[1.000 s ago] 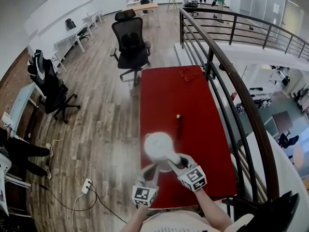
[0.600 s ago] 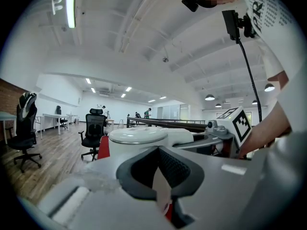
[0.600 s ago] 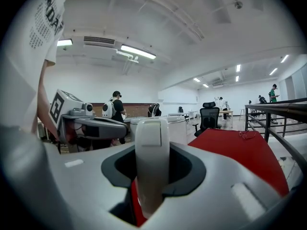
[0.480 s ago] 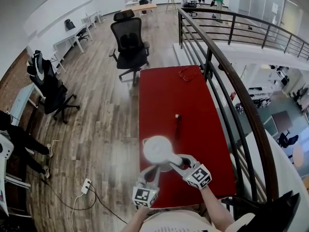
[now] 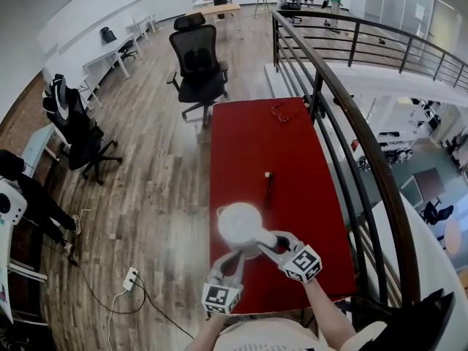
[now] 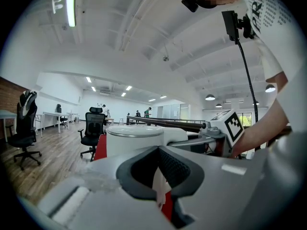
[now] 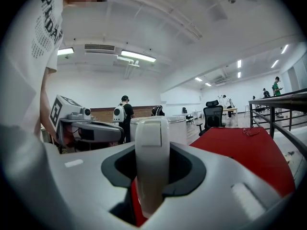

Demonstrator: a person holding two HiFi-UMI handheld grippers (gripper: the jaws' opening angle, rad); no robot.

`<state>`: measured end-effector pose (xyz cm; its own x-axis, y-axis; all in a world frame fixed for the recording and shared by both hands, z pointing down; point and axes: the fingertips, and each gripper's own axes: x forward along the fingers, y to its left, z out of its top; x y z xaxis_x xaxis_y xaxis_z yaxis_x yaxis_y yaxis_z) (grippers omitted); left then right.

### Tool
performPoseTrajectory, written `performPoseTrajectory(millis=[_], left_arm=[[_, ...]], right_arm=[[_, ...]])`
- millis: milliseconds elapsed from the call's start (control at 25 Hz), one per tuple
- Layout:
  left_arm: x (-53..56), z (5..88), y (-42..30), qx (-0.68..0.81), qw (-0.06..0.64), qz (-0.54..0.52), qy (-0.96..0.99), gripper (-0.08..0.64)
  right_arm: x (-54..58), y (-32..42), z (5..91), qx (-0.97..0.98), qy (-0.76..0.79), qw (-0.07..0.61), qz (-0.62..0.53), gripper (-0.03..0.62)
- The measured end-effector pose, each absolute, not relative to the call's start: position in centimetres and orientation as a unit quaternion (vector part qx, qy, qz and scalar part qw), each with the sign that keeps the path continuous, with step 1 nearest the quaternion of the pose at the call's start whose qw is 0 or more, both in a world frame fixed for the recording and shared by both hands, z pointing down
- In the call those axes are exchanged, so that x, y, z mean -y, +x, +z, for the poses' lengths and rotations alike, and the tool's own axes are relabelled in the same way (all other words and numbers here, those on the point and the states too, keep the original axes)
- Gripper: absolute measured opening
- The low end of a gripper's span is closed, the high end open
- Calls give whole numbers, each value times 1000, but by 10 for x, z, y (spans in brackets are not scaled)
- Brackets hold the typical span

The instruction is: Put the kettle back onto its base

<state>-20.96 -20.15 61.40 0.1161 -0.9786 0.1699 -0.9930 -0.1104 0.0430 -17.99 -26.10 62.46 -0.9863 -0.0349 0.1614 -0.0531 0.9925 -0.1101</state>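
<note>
Kettle (image 5: 240, 224) upright above red tabletop (image 5: 256, 141), lid up, handle (image 7: 151, 147) pointing back toward person, clamped in right gripper (image 5: 265, 244); left gripper (image 5: 232, 259) clenched just beside.

The left grey two-jaw gripper (image 5: 233, 257) has its jaws together (tipped slightly down); the right grey two-jaw gripper (image 5: 265, 241), just beside it, clamps the white plastic kettle handle (image 7: 152, 147).
</note>
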Motion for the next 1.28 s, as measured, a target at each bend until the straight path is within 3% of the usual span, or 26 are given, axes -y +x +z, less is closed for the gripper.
performPoseTrajectory(millis=[1280], left_arm=[[184, 619, -214, 655, 98, 24, 749, 5]], right_arm=[[217, -182, 641, 957, 250, 133, 59, 126]])
